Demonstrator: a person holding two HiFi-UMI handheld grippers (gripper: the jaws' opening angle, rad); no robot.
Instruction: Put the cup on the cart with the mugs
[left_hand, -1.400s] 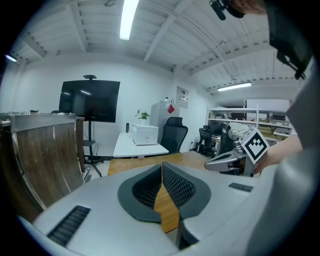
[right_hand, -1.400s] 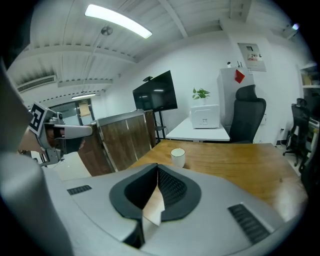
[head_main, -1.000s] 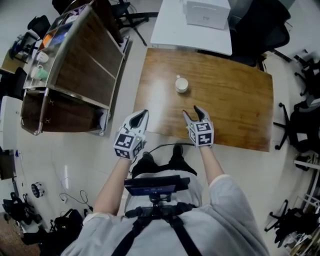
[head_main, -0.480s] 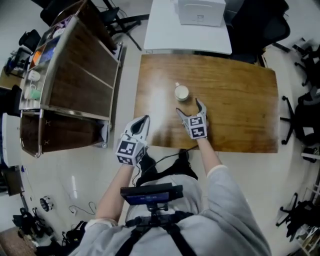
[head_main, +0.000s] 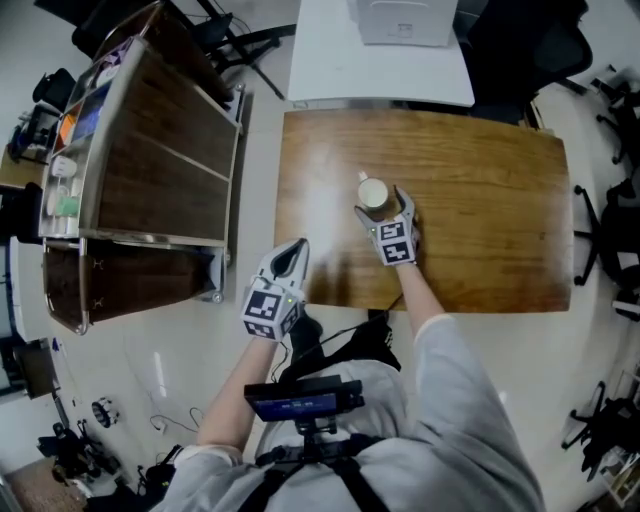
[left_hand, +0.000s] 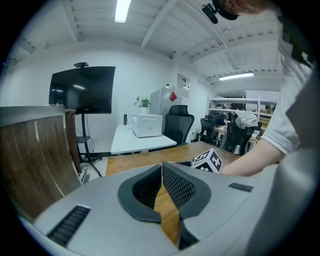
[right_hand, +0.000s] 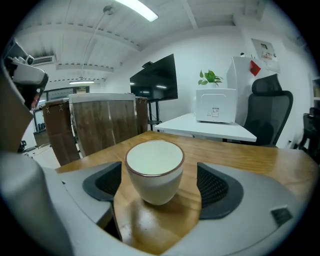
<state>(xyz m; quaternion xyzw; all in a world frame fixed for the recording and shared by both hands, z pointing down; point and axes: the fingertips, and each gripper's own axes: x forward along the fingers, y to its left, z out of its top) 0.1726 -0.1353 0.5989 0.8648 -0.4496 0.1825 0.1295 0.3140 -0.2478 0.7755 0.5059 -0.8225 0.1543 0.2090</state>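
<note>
On the desk (head_main: 480, 220), the jaws of your right gripper (right_hand: 160, 192) are opening around the untouched cup (right_hand: 154, 165); an off-centre squeeze could tip it. The jaws of your left gripper (left_hand: 161, 172) meet.

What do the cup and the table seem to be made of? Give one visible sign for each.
Cup: probably glazed ceramic. It has a smooth off-white wall with a soft sheen and a thin brown line round the rim.
Table: wood or wood veneer, I cannot tell which, with a glossy varnish. It shows streaky brown grain and bright reflections of light.
</note>
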